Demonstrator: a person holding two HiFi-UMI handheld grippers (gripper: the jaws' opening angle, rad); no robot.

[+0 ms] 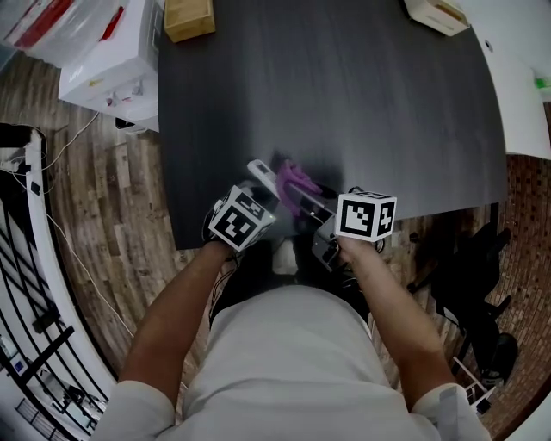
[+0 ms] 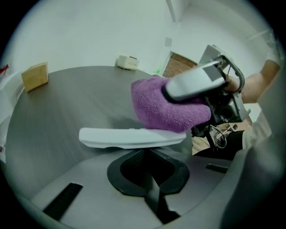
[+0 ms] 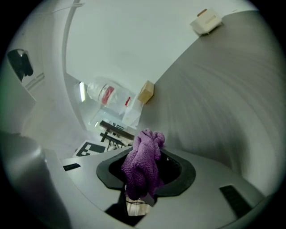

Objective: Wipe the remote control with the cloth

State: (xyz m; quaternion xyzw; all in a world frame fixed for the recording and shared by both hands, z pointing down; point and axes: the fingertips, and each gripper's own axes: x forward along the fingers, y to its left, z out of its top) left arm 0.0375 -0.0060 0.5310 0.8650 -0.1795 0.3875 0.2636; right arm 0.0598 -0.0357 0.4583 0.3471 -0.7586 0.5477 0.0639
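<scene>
My left gripper [image 1: 261, 188] is shut on a slim white remote control [image 2: 132, 137], which lies crosswise in its jaws just above the dark table [image 1: 344, 95] near the front edge. A purple cloth [image 2: 167, 107] rests on the remote's right end. My right gripper [image 2: 196, 82] is shut on that cloth and reaches in from the right. In the right gripper view the bunched cloth [image 3: 143, 167] fills the jaws of the right gripper [image 3: 142, 179], and the remote is hidden behind it. In the head view the cloth [image 1: 297, 179] shows between the two marker cubes.
A tan cardboard box [image 1: 188, 17] stands at the table's far left and a small white box [image 1: 439, 13] at the far right. White cartons and a plastic bag [image 1: 103, 52] sit on the wooden floor to the left. A black chair base [image 1: 469, 258] is at the right.
</scene>
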